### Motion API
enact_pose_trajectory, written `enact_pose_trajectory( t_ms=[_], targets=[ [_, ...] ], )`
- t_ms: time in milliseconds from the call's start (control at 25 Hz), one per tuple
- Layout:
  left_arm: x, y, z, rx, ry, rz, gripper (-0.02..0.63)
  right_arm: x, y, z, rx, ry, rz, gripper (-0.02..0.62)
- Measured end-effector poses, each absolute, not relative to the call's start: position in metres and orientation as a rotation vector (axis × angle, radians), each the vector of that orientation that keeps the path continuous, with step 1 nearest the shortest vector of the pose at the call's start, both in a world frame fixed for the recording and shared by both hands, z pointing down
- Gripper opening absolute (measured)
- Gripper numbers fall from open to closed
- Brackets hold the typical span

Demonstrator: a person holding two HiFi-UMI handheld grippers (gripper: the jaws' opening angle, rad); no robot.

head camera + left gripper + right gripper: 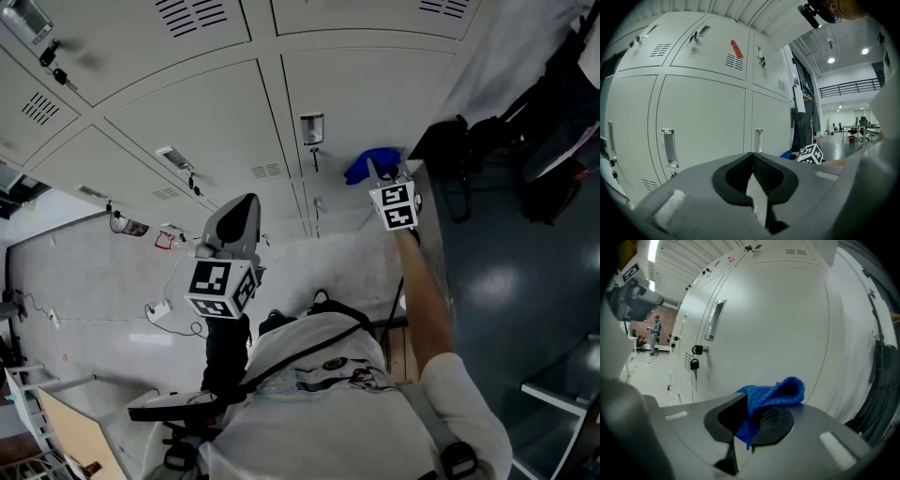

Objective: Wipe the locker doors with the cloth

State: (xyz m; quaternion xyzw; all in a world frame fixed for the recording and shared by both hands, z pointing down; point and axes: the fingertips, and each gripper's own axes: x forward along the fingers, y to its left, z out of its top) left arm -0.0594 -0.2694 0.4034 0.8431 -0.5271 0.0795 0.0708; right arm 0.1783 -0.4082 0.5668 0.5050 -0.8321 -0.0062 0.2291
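Grey locker doors (216, 112) fill the upper part of the head view. My right gripper (379, 172) is shut on a crumpled blue cloth (368, 164), held at a lower locker door next to the row's right end. In the right gripper view the cloth (776, 391) bulges out between the closed jaws, close to a pale door (783, 319) with a metal handle (715, 319). My left gripper (246, 204) hovers lower left, away from the doors. Its jaws (752, 161) are shut with nothing between them and face a door (703, 117).
Dark clothing and a bag (464, 164) hang right of the lockers. A padlock (694, 364) hangs on a neighbouring door. A red tag (736, 48) sticks from an upper door vent. Cables (155, 309) lie on the floor. A person (656, 328) stands far off.
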Motion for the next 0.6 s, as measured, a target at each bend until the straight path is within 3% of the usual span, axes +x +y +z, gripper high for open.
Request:
enact_pose_trajectory(
  t_ms=[240,600],
  targets=[
    [-0.051,-0.27,0.406,2.544,-1.562,0.263,-0.002,0.228,-0.416,0.571,1.499,-2.241,0.016,0.029],
    [-0.054,-0.254,0.415,2.51,-1.573,0.331,-0.002,0.234,-0.393,0.532,1.612,-2.336,0.051,0.029]
  ],
)
